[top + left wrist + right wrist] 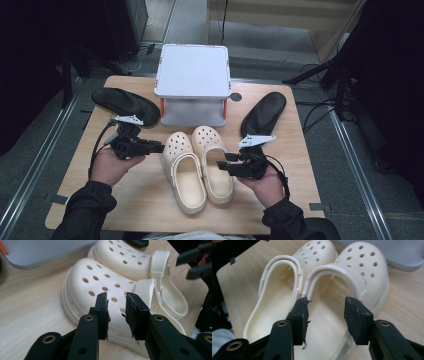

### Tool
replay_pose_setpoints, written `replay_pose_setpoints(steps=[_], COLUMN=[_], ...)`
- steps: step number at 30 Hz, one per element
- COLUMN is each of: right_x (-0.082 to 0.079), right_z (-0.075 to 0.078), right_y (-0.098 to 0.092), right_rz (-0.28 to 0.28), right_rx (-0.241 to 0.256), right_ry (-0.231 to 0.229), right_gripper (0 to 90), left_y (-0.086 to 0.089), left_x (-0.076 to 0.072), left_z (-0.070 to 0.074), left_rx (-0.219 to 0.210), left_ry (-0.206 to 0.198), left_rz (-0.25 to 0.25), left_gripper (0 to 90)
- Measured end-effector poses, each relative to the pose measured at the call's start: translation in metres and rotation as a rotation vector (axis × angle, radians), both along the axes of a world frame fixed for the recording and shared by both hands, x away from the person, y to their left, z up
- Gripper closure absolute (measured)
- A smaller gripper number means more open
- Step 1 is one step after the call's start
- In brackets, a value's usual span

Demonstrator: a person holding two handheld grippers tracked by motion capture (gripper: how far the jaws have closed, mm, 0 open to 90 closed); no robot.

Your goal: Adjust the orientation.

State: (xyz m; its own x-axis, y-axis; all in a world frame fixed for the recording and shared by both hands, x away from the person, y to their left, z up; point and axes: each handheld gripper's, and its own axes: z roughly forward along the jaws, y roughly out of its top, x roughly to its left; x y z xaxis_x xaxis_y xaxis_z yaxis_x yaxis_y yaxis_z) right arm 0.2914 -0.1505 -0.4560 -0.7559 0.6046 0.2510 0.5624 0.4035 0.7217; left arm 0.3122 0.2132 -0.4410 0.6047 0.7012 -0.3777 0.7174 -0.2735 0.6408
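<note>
Two cream perforated clogs lie side by side at the table's middle, toes pointing away: the left clog (184, 172) and the right clog (214, 162). My left gripper (159, 146) hovers at the left clog's (100, 282) outer toe side, jaws slightly apart with nothing between them (117, 302). From the other side, my right gripper (222, 165) reaches the right clog's (362, 267) outer edge near its heel opening. Its jaws stand wide apart and empty (325, 305). The left clog (274, 302) lies beyond it in the right gripper view.
A grey two-level stand (192, 70) sits at the back centre, just beyond the clogs' toes. A flat black shoe (125, 105) lies to its left, another black shoe (263, 114) to its right. The wooden table (150, 210) has bare room in front.
</note>
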Motion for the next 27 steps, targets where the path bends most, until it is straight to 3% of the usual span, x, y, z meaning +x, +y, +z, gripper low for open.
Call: replay_pose_setpoints(steps=[3,5,10,14,16,18,20,21,22,25,27], right_x=[-0.004,-0.006,-0.008,-0.010,-0.011,-0.012,-0.013,-0.013,-0.013,-0.014,-0.015], right_z=[-0.005,-0.008,-0.010,-0.013,-0.014,-0.015,-0.015,-0.016,-0.015,-0.016,-0.018], right_y=[0.004,0.007,0.012,0.014,0.015,0.016,0.016,0.016,0.016,0.017,0.019], right_rz=[0.021,0.033,0.060,0.066,0.072,0.079,0.060,0.052,0.045,0.040,0.040], right_rx=[0.003,-0.003,0.012,0.019,0.018,0.012,0.010,0.025,0.044,0.047,0.040], right_ry=[0.003,0.006,0.020,0.018,0.010,-0.011,-0.028,-0.020,0.000,0.009,0.014], right_gripper=[54.0,54.3,54.1,52.7,50.5,49.4,49.0,51.1,51.8,52.1,52.0], left_y=[0.001,0.000,-0.002,-0.003,-0.005,-0.005,-0.007,-0.009,-0.011,-0.012,-0.012], left_x=[0.008,0.013,0.024,0.035,0.040,0.045,0.050,0.055,0.058,0.069,0.077], left_z=[0.007,0.012,0.025,0.034,0.038,0.042,0.045,0.046,0.049,0.057,0.062], left_rx=[0.007,0.029,0.029,0.026,0.030,0.037,0.035,0.046,0.069,0.037,0.038], left_ry=[-0.007,-0.038,-0.067,-0.050,-0.044,-0.032,-0.055,-0.046,-0.050,-0.063,-0.076], left_rz=[-0.001,-0.002,-0.005,-0.029,-0.034,-0.025,-0.022,-0.033,-0.034,-0.045,-0.041], left_gripper=[69.2,67.6,63.5,63.4,67.4,77.5,84.2,86.1,86.3,87.8,87.8])
